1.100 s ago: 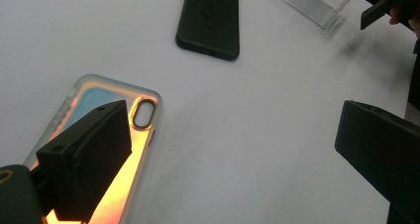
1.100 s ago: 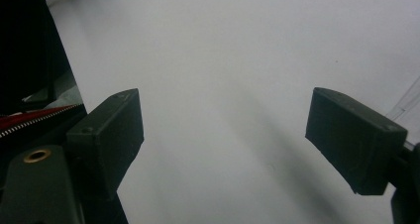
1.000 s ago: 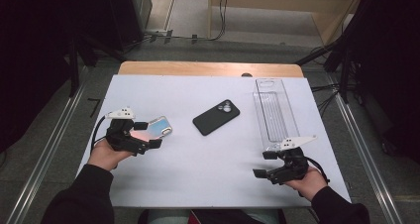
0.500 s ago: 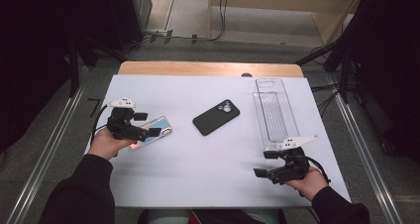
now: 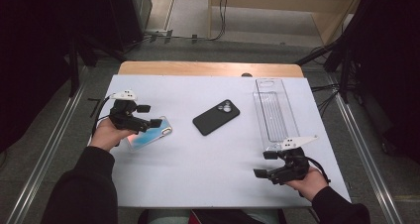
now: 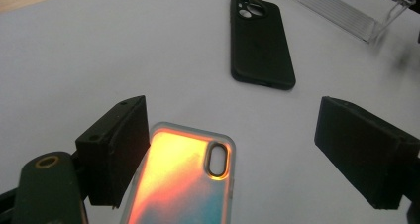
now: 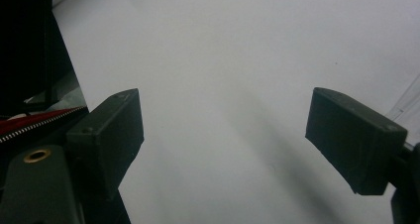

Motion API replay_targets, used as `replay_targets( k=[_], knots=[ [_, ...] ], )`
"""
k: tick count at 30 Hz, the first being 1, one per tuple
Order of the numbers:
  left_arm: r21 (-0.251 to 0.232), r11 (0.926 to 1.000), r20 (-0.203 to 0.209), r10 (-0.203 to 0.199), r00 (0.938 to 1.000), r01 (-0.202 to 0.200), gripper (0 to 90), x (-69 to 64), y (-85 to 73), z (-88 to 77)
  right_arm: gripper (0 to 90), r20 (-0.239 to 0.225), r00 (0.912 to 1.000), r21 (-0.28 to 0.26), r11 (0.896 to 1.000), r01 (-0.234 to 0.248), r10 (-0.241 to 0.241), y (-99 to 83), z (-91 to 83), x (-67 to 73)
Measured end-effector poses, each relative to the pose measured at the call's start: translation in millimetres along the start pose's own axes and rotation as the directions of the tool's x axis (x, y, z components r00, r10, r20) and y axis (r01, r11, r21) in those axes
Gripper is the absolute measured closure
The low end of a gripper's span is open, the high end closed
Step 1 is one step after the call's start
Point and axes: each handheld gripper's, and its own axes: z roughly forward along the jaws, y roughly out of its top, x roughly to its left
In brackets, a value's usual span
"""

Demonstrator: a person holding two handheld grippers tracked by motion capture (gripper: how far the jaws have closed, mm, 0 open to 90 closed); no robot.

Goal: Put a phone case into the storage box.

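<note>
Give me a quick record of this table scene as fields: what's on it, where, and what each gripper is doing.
surface: white table
near left gripper: iridescent orange-blue phone case, flat, between open jaws that have just been closing, one jaw at its edge
centre: black phone case, camera cutout up
right side: clear plastic tray, empty
left gripper: open
right gripper: open, holding nothing

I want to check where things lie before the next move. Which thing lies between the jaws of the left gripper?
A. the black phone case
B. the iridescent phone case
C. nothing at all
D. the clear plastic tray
B: in the left gripper view the iridescent phone case lies on the table between the open jaws of the left gripper, while the black phone case lies farther off.
</note>
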Motion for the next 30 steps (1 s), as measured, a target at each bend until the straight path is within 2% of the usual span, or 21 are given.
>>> replay_targets(
  k=[7, 10, 12, 16, 20, 24, 25, 30],
  knots=[
    [-0.008, 0.9999, -0.036, 0.007, 0.9993, -0.007, 14.0, 7.2, -3.0, 1.6, 13.2, -0.001, 1.0000, 0.000, 1.000, 0.002, -0.002, -0.1, 0.0, 0.0],
    [-0.007, 0.9995, -0.041, 0.032, 0.9987, -0.032, 14.0, 6.8, -4.3, 1.8, 13.2, -0.003, 1.0000, 0.002, 1.000, 0.002, -0.002, 0.0, 0.4, 0.4],
    [-0.011, 0.9995, -0.037, 0.030, 0.9989, -0.030, 13.4, 8.1, -5.1, 2.2, 13.2, -0.003, 1.0000, 0.001, 1.000, 0.002, -0.002, 0.0, 0.4, 0.5],
    [-0.016, 0.9992, -0.062, 0.037, 0.9974, -0.038, 0.0, 11.0, -6.3, 5.1, 13.2, -0.005, 1.0000, -0.002, 1.000, 0.000, 0.000, 0.1, 0.1, -0.1],
    [-0.042, 0.9981, -0.045, 0.042, 0.9981, -0.044, 0.0, 11.4, -8.7, 5.6, 13.2, -0.006, 1.0000, -0.004, 1.000, -0.002, 0.002, 0.0, -0.3, 0.0],
    [-0.021, 0.9981, -0.039, 0.057, 0.9976, -0.058, 0.0, 10.9, -10.9, 8.8, 13.2, -0.007, 1.0000, -0.003, 1.000, 0.000, 0.000, 0.0, -0.1, 0.0],
    [-0.001, 0.9976, -0.044, 0.069, 0.9967, -0.069, 0.0, 12.0, -13.0, 11.6, 13.2, -0.006, 1.0000, -0.002, 1.000, -0.001, 0.001, 0.0, -0.1, 0.1],
    [0.019, 0.9980, -0.032, 0.062, 0.9976, -0.061, 0.0, 14.6, -18.0, 16.2, 13.2, -0.007, 1.0000, -0.001, 1.000, 0.000, 0.000, 0.0, 0.0, 0.3]
  ],
)
